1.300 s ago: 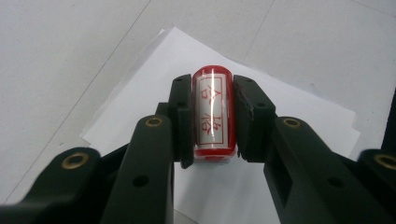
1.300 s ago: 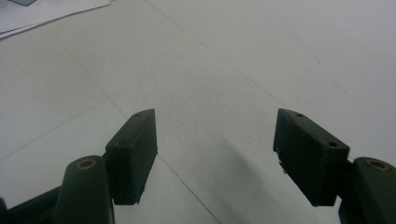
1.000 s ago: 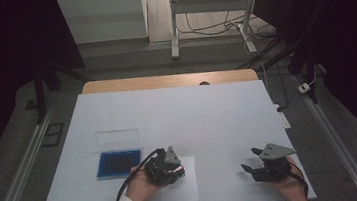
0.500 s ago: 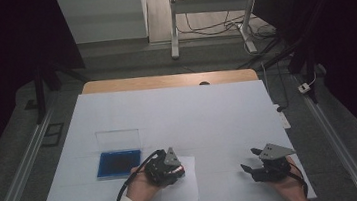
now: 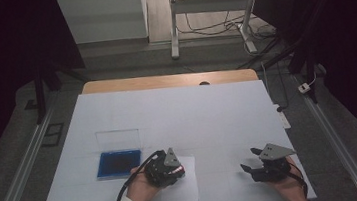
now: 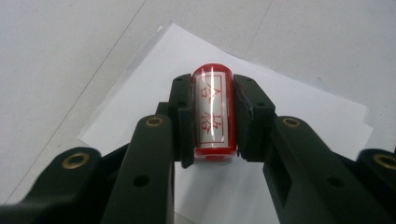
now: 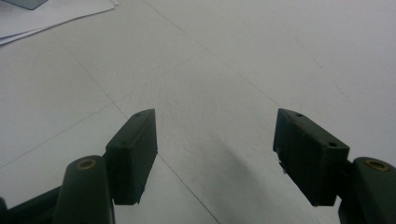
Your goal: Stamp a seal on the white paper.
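The left gripper (image 6: pixel 212 123) pinches a red stamp (image 6: pixel 213 114) over the paper sheet (image 6: pixel 299 107). Press it squarely, without sliding, for a clean imprint. Right of the sheet, the right gripper (image 7: pixel 215 156) rests spread, empty.

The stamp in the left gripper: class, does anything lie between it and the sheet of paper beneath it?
Nothing visible does. The left gripper is shut on the red stamp, held over the bare white sheet of paper. The blue ink pad sits apart, beside the sheet.
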